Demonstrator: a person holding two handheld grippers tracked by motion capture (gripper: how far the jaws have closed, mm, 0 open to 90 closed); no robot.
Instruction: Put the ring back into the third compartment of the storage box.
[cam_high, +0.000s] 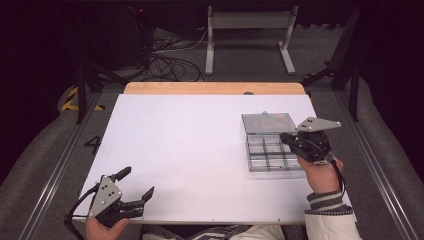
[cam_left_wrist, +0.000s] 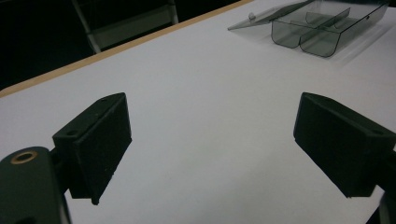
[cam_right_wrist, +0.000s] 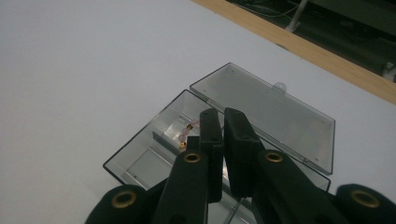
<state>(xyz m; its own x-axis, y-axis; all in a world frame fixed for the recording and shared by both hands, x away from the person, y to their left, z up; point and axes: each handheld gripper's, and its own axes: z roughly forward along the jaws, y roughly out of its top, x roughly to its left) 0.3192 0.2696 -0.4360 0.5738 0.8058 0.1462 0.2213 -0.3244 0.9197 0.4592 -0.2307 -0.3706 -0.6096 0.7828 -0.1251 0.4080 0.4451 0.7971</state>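
Observation:
A clear plastic compartment box (cam_high: 251, 156) lies open at the table's right, its lid (cam_high: 268, 122) folded flat behind it. My right gripper (cam_high: 285, 136) hovers over the box's right side with its jaws pressed almost together. In the right gripper view the gripper (cam_right_wrist: 220, 115) is over the box (cam_right_wrist: 140, 142), and a short string of pink and gold beads (cam_right_wrist: 186, 135) hangs by the left jaw into a compartment, apparently pinched between the jaws. My left gripper (cam_high: 137, 182) rests at the near left edge, open and empty, also wide apart in its own view (cam_left_wrist: 210, 140).
A white board (cam_high: 190, 140) covers the table, with a wooden strip (cam_high: 215, 88) along the far edge. The box (cam_left_wrist: 322, 32) sits far ahead of the left gripper. Cables and a metal stand (cam_high: 248, 22) are on the floor beyond.

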